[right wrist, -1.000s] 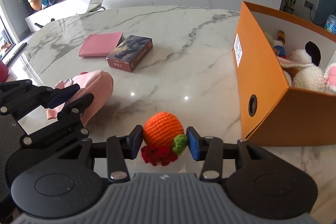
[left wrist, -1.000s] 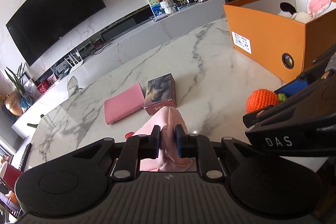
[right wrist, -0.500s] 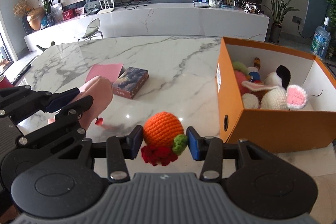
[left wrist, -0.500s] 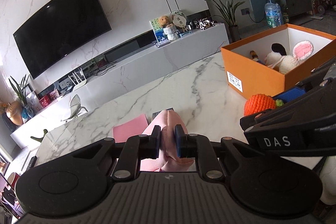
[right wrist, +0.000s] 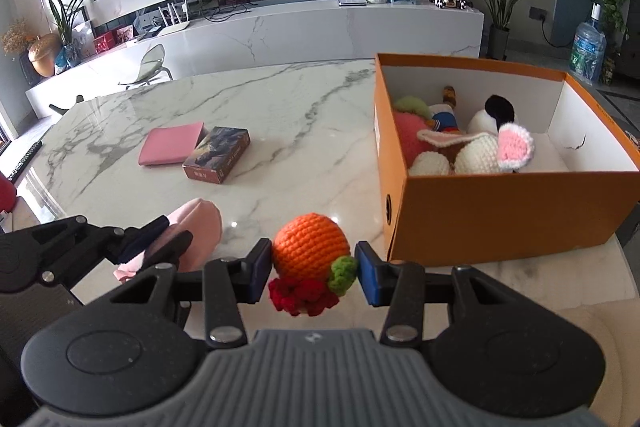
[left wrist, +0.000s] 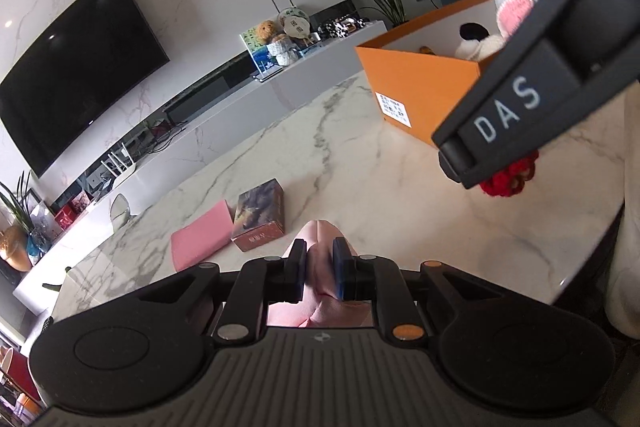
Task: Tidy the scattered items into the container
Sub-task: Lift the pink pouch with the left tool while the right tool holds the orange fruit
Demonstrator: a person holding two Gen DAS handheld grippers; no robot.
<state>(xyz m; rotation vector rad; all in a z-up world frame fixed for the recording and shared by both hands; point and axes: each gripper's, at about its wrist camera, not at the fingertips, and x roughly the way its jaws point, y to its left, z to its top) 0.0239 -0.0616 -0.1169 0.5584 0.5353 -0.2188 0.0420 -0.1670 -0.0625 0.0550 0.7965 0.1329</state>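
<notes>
Marble table [right wrist: 280,107] – orange box [right wrist: 500,211] holds crochet toys [right wrist: 472,151]. My right gripper [right wrist: 314,267] pinches orange crochet fruit [right wrist: 308,245]; my left gripper [left wrist: 319,269] – clamped on pink cloth [left wrist: 320,239].

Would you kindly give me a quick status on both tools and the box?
Left tool shut on pink cloth. Right tool shut on orange knitted toy. Orange box open, part filled. Path clear.

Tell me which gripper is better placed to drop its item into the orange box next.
Right. The right gripper holds the orange crochet toy beside the orange box; the left gripper is farther away.
</notes>
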